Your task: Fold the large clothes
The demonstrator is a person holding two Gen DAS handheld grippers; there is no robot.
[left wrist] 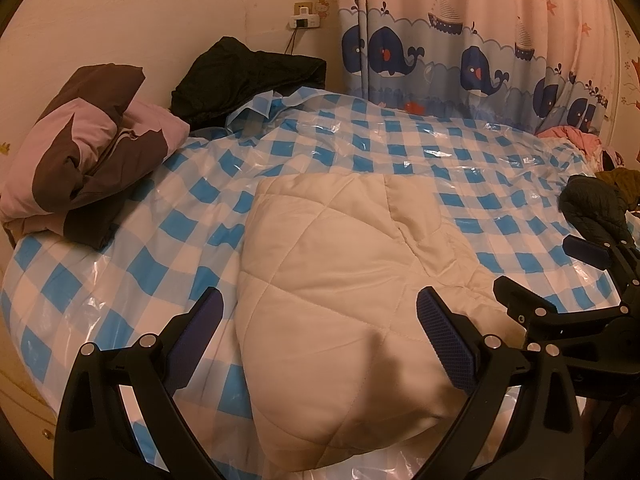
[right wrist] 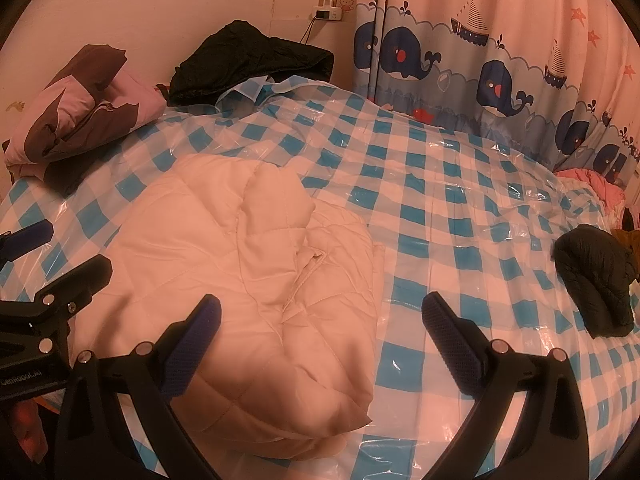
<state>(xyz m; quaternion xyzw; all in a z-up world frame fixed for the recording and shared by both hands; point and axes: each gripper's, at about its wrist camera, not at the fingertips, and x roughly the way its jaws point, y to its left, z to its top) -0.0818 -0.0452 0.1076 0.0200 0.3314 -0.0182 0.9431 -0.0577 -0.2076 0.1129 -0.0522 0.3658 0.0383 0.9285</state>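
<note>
A cream quilted jacket [left wrist: 340, 280] lies folded into a compact bundle on the blue-and-white checked plastic sheet [left wrist: 360, 132] that covers the bed. It also shows in the right wrist view [right wrist: 248, 272]. My left gripper [left wrist: 320, 336] is open and empty, its fingers either side of the bundle's near end, just above it. My right gripper [right wrist: 320, 340] is open and empty over the bundle's right edge. The right gripper also shows at the right of the left wrist view [left wrist: 560, 280], open.
A folded brown-and-pink garment [left wrist: 84, 152] and a black garment [left wrist: 248, 76] lie at the head of the bed. A dark puffer jacket [right wrist: 596, 280] lies at the right edge, pink clothes [right wrist: 592, 188] behind it. A whale-print curtain [left wrist: 480, 60] hangs beyond.
</note>
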